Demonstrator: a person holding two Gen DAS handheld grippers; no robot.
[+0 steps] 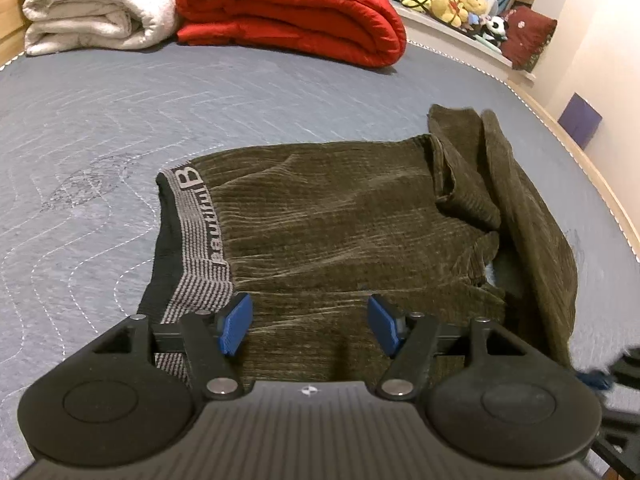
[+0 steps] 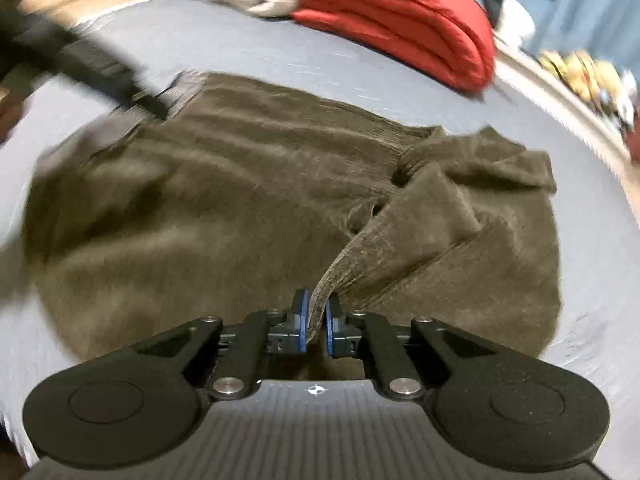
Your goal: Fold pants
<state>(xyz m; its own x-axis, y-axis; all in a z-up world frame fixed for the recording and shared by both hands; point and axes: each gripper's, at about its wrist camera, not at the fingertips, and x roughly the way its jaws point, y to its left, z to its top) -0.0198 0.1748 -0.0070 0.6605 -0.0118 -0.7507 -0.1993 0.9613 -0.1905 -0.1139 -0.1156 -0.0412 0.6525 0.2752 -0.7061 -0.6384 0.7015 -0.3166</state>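
red quilt (image 1: 288,8), white blanket (image 1: 92,8), toys (image 1: 452,2)

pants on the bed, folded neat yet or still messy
Partly folded, still messy: the pants lie doubled on the bed, leg ends bunched at the right, and the right gripper pinches a fold.

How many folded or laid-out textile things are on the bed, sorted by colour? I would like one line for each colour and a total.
Olive-brown: 1, the pants
Red: 1, the folded quilt
Cream-white: 1, the folded blanket
Total: 3 on the grey-blue bed cover
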